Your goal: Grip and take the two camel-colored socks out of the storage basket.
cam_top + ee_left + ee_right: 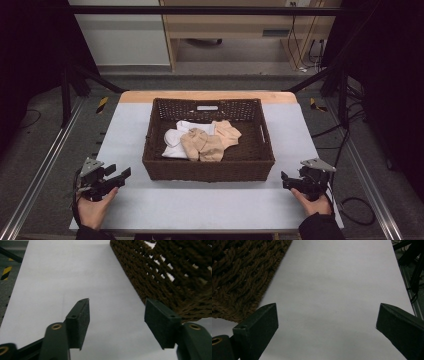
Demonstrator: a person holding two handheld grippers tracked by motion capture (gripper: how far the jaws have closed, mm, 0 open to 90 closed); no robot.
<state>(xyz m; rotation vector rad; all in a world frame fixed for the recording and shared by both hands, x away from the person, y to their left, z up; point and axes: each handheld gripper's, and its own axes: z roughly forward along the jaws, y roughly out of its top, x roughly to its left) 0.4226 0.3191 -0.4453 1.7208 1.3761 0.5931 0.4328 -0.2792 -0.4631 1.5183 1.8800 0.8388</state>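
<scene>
A brown wicker basket (155, 150) stands in the middle of the table and holds white socks (175, 142) and tan socks (205, 145) in a loose heap. My left gripper (120, 176) rests low at the basket's front left corner, open, with nothing between its jaws (116, 322). At the front right corner my right gripper (286, 181) is held the same way, open and empty (327, 325). The basket's woven wall (162, 277) fills the upper right of the left gripper view. Its corner (239, 277) lies at the upper left of the right gripper view.
The pale grey table top (200, 205) has a wooden strip (210, 96) along its far edge. Black frame rails (40, 175) run along both sides, and cables (357, 210) lie on the floor to the right. A wooden cabinet (240, 25) stands behind the table.
</scene>
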